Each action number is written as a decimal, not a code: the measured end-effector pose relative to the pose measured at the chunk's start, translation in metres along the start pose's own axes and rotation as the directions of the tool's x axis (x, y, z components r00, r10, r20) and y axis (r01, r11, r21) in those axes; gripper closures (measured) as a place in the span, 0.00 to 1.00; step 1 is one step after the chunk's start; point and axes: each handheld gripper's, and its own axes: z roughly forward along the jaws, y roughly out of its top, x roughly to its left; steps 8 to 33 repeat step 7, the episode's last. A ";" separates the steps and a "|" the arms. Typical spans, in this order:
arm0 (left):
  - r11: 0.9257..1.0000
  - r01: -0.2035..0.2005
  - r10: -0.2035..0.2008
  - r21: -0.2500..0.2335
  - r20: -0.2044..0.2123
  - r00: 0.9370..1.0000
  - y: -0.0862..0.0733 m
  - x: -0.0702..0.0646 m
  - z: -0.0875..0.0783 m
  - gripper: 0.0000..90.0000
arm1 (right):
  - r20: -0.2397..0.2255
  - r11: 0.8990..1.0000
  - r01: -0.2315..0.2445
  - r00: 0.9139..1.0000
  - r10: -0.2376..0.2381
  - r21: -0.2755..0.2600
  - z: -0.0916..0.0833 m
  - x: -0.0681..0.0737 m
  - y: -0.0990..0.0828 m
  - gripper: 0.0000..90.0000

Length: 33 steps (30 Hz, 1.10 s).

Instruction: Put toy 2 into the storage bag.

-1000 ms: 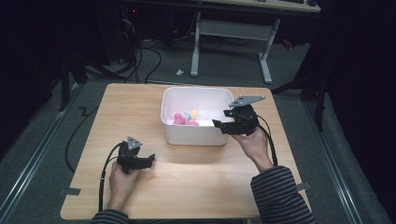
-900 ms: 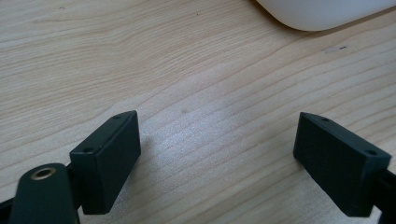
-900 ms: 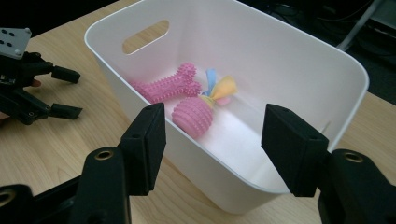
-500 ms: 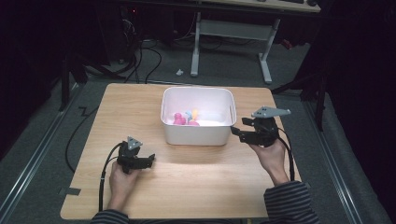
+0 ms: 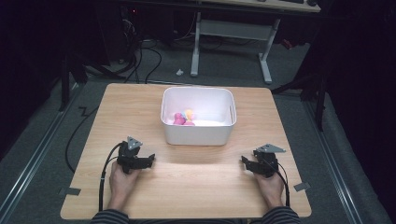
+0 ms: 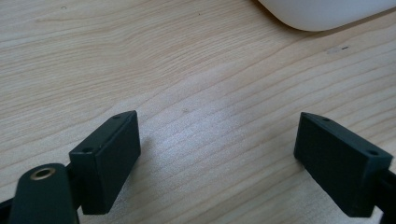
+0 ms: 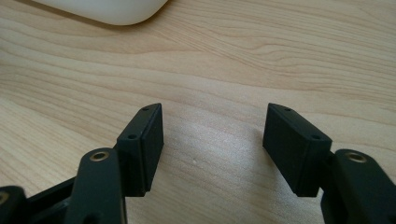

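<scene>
One table (image 5: pixel 140 107), light wood, takes up the middle of the high view. White bin (image 5: pixel 198 116) stands at upper centre of the table; in the left gripper view its rounded corner (image 6: pixel 327 11) sits at the top right, in the right gripper view (image 7: pixel 107 9) at the top left. Small toys (image 5: pixel 183 117), pink and yellow, lie bunched in the bin's left part, against its near wall; exact shapes too small to tell. Left hand (image 5: pixel 122 179) at lower left holds the left gripper (image 5: pixel 148 162) low over the wood, jaws spread wide with only bare table between them (image 6: pixel 217 154). Right hand (image 5: pixel 270 184) at lower right holds the right gripper (image 5: pixel 244 163), well apart from the bin; its jaws have just been opening and stand parted, narrower than the left pair, bare wood between them (image 7: pixel 212 140). Both grippers point inward toward frame centre. Neither touches the bin or toys.
</scene>
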 end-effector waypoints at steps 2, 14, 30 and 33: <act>1.000 0.000 0.000 0.000 0.000 1.000 0.000 0.000 0.000 0.16 | 0.011 1.000 0.021 1.000 -0.021 0.004 0.000 0.003 0.000 0.40; 1.000 0.000 0.000 0.000 0.000 1.000 0.000 0.000 0.000 0.16 | 0.017 1.000 0.011 1.000 -0.011 0.008 0.001 0.003 0.000 0.36; 1.000 0.000 0.000 0.000 0.000 1.000 0.000 0.000 0.000 0.16 | 0.017 1.000 0.011 1.000 -0.011 0.008 0.001 0.003 0.000 0.36; 1.000 0.000 0.000 0.000 0.000 1.000 0.000 0.000 0.000 0.16 | 0.017 1.000 0.011 1.000 -0.011 0.008 0.001 0.003 0.000 0.36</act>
